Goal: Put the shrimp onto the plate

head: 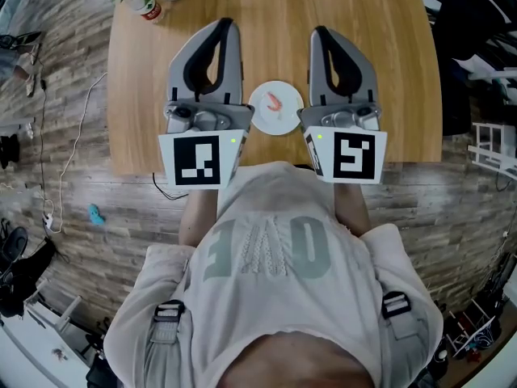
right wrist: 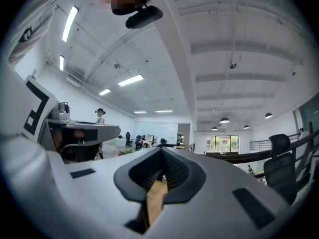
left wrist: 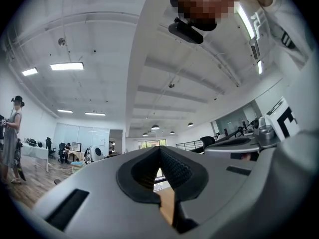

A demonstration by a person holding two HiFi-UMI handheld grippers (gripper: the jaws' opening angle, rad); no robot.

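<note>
Head view shows the shrimp [head: 275,102] already lying on the white plate [head: 260,116], on the surface [head: 380,39] directly between your left gripper [head: 223,26] and right gripper [head: 321,32]. Both are closed, empty, and about equally near.

I get bright, even light from ceiling strips [left wrist: 67,66]; heavy fisheye bends the edges, and the corners go black.

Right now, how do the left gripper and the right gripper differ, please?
The left gripper stands left of the plate, the right gripper right of it. The left gripper's marker differs in pattern from the right gripper's marker. Both are shut and empty; the shrimp lies on the plate.
</note>
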